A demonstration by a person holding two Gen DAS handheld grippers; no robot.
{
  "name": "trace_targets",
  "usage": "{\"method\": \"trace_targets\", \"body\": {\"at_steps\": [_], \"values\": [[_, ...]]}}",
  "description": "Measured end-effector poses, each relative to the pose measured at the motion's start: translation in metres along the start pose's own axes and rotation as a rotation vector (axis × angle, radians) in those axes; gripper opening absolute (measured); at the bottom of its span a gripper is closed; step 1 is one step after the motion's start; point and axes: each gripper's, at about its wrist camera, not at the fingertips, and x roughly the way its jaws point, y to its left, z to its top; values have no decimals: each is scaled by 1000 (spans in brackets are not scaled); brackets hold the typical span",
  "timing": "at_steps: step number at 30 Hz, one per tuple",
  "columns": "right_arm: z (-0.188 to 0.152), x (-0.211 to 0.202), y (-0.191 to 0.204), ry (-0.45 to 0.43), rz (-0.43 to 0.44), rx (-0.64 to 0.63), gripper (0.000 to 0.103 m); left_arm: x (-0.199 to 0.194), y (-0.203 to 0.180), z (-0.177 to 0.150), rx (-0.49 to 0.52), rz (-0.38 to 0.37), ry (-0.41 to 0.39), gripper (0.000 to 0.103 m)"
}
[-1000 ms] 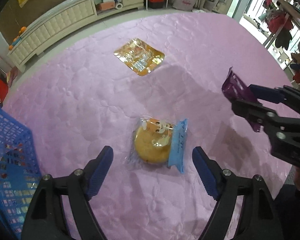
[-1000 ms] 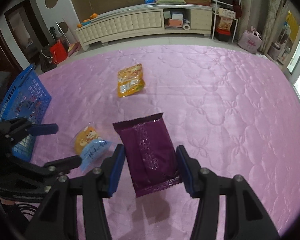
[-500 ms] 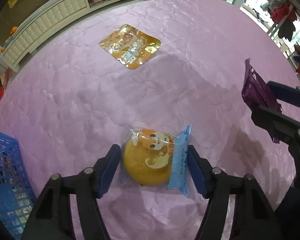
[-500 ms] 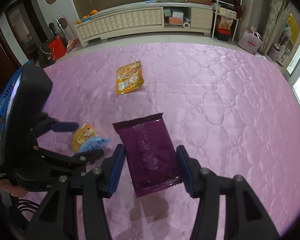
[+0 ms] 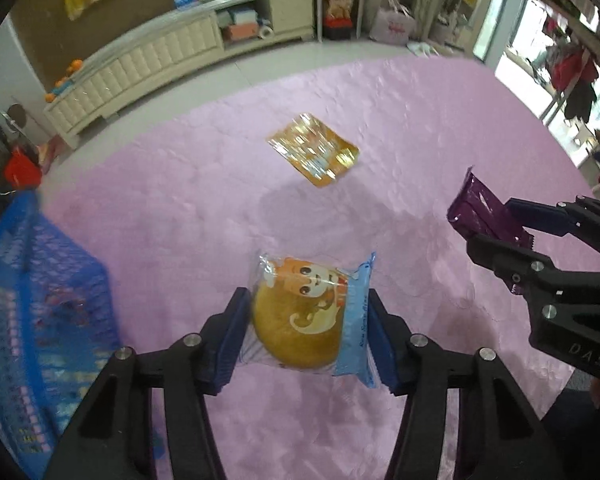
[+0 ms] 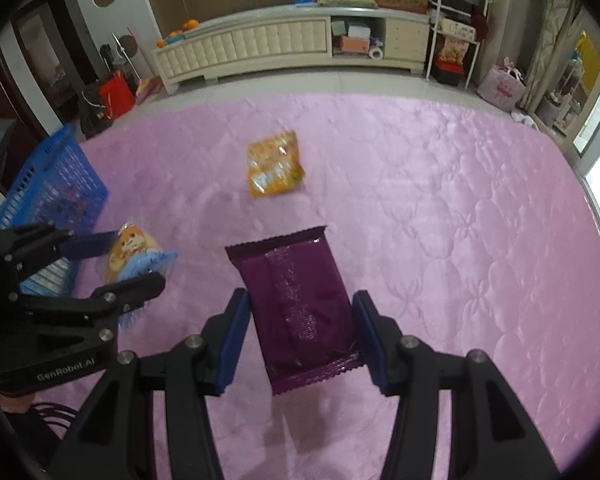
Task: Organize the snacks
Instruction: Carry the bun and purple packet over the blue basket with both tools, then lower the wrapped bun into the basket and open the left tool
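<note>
Far left: blue mesh basket [image 5: 40,312] sits on the pink quilted surface [image 5: 204,208], prob the drop spot for snacks. Next, left gripper [image 5: 306,332] is clamped on the wrapped bun [image 5: 300,320], blue pads pressing both sides of the clear wrapper w/ cartoon print; bun looks raised off the surface, tho can't be sure. Middle, further back: orange snack packet [image 5: 313,155] lies flat, untouched, well apart from both grippers. Right: right gripper [image 6: 300,328] holds the purple snack bar [image 6: 296,304] by its long edges, bar sticking out fwd between the pads. To do this step well: carry bun left over the basket rim w/o squeezing harder, soft bread will squash; keep wrapper clear of the mesh edge, release only once above the basket interior. Right gripper should wait off to the side so the two don't collide, then follow w/ the bar.
</note>
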Motion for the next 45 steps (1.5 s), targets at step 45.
{"method": "trace_targets", "body": {"at_steps": [45], "values": [[38,-69,279,-74,157,-390,57,-162,236,-128,-290,24,-245,54]]}}
